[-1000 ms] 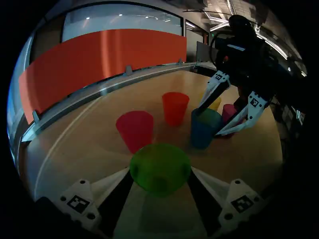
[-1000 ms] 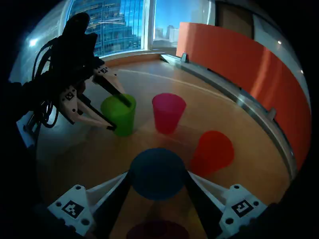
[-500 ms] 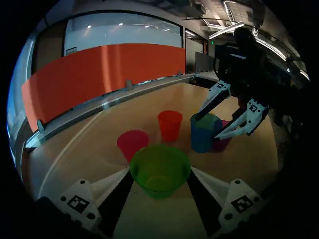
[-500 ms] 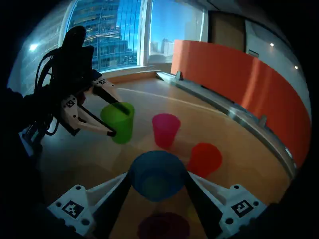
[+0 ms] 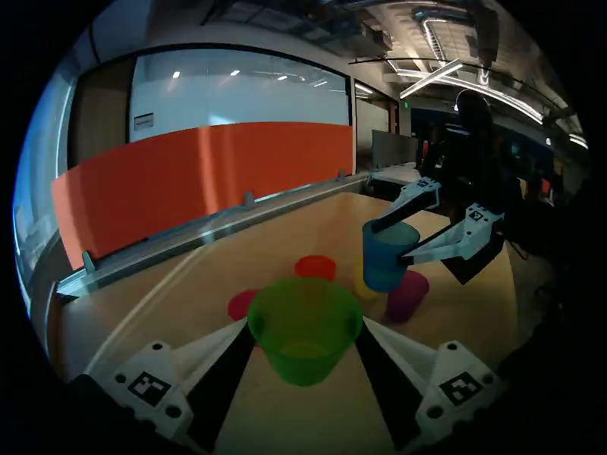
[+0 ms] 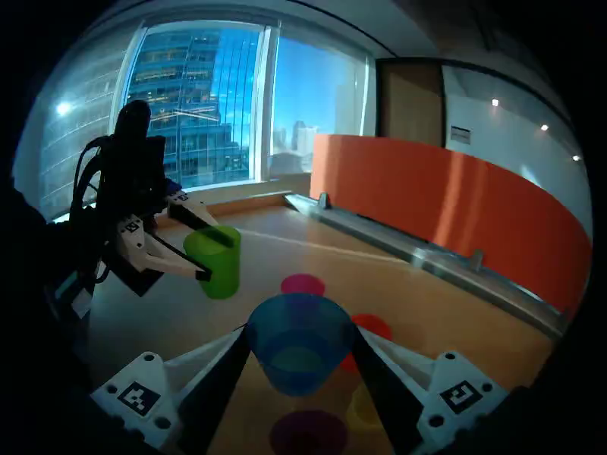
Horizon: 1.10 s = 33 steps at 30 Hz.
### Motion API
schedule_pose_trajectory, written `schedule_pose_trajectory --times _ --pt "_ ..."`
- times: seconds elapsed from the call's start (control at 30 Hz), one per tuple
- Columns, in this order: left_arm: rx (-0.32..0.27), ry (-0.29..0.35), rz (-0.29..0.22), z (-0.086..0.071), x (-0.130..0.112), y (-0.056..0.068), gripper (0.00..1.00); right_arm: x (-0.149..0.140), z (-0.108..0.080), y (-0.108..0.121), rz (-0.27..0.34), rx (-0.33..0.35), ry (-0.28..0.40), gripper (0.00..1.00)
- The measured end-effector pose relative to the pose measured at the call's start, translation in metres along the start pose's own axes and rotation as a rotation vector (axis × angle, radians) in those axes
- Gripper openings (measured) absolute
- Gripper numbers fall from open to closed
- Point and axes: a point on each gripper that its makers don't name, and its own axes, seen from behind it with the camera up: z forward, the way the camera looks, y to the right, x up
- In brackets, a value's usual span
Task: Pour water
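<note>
Left hand-held gripper [image 5: 305, 327]: clenched on the green cup [image 5: 305, 345], one finger pressed to each side just under the rim.
Green cup: upright between those fingers, directly ahead of the left camera, its mouth open upward.
Right hand-held gripper [image 6: 300, 334]: grasping the blue cup [image 6: 299, 353] the same way, a finger against each side.
Blue cup: upright in the right fingers; from the left hand-held gripper it sits ahead and to the right, raised above the cups standing below it.
Water: a pale tint shows at the bottom of both held cups, but I cannot tell whether it is liquid.
Pink cup [image 5: 243, 303]: on the counter [image 5: 174, 296], just past the green cup, to its left.
Red cup [image 5: 315, 267]: straight ahead, beyond the green cup's rim.
Yellow cup [image 5: 362, 285]: ahead-right, partly hidden under the blue cup.
Purple cup [image 5: 407, 294]: just right of the yellow one.
Orange panel [image 5: 205, 178]: runs along the counter's far edge.
Windows [image 6: 197, 106]: far beyond the right hand-held gripper, with tall buildings outside.
</note>
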Motion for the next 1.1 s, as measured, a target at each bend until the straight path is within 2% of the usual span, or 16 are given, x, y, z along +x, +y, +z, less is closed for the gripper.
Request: schedule_pose_trajectory --times 0.6,1.1 --pt "0.023 0.129 0.003 -0.026 0.045 0.009 0.87 0.058 -0.037 -0.004 0.004 -0.033 0.217 0.93" --pt "0.014 0.169 0.009 -0.027 0.054 0.02 0.87 0.071 -0.046 -0.005 -0.025 -0.038 0.245 0.93"
